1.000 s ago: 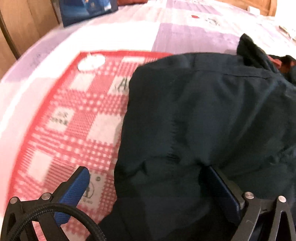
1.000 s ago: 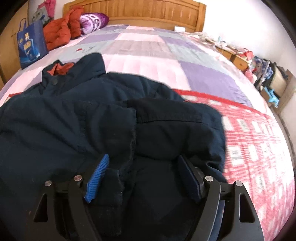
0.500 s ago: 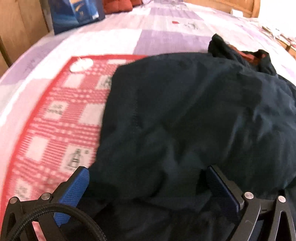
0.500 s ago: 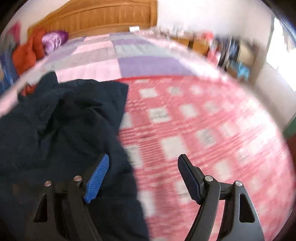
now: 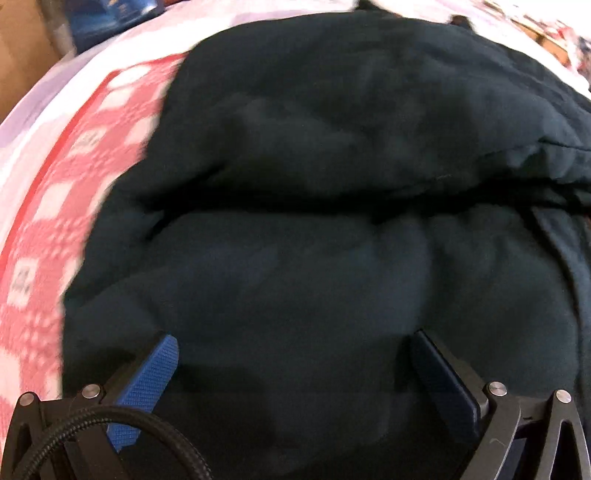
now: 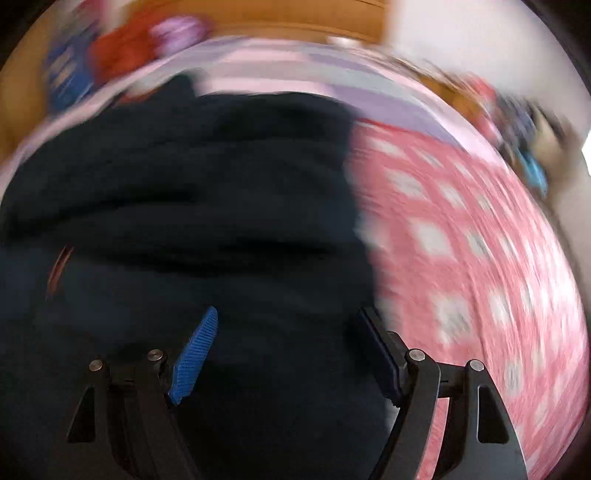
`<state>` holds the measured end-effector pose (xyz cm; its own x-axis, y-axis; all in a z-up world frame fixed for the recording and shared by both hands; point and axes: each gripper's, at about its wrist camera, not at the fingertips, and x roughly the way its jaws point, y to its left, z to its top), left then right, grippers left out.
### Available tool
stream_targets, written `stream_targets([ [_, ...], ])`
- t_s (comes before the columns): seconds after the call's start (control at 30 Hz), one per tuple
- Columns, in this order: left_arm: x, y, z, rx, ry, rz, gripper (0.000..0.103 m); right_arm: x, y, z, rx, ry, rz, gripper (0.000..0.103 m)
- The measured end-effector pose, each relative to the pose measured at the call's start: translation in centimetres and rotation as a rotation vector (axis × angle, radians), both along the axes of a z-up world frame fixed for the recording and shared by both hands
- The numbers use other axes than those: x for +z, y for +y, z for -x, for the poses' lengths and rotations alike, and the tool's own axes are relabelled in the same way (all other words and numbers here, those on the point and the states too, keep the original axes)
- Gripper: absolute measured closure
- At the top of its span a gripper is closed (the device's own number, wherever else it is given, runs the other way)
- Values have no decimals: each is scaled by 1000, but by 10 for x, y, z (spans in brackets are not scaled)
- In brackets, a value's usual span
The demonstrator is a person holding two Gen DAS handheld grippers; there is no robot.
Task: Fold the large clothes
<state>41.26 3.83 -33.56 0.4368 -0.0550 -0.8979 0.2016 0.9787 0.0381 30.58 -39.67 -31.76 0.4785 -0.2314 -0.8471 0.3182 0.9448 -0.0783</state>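
Bed: a bed (image 5: 22, 122) spread with pale lilac-and-pink bedding, and over it a red-and-white checked blanket (image 5: 44, 229); a wooden headboard (image 6: 295, 18) shows blurred at the far end in the right view.

Left edge of bed: a blue bag (image 5: 110, 18) stands at the far left, beside bare checked blanket.

Jacket: the dark navy jacket (image 5: 332, 166) lies in the middle of the bed on the checked blanket. A deep crease runs straight across it, with a padded lower panel doubled up in front of the upper body.

Left gripper: the left gripper (image 5: 295, 369) has its jaws spread wide and holds nothing; the jacket's near panel lies between and under them.

Right gripper: the right gripper (image 6: 288, 350) is also spread wide and empty, over the jacket's right side, the checked blanket just to its right.

Change: a second ago the left view showed a flatter, smoother jacket and half a second ago the right gripper was out over bare blanket; now both are over the cloth, and the right view is smeared by fast motion.

Meaning: the cross fold looks newly laid, so the jacket is probably partway folded, with pressing or another fold to follow.
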Motion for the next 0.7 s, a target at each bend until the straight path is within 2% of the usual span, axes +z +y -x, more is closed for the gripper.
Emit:
stream_targets([
  [0.1, 4, 23, 1, 57, 12, -4, 0, 8, -42, 27, -178, 25, 45, 24],
  [0.2, 9, 27, 8, 81, 21, 25, 0, 23, -42, 47, -200, 0, 57, 24],
  [0.3, 17, 4, 22, 23, 7, 58, 0, 31, 6, 51, -60, -30, 41, 24],
  [0.4, 17, -22, 30, -32, 30, 92, 0, 30, 81, 45, 159, -38, -2, 24],
  [0.5, 17, -42, 33, -64, 38, 116, 0, 25, 140, 35, 313, -33, -34, 24],
  [0.6, 17, -54, 22, -92, 16, 115, 0, 23, 172, 18, 387, -33, -64, 24],
  [0.7, 18, -61, -8, -115, -5, 104, 0, 24, 178, -15, 410, -47, -47, 24],
])
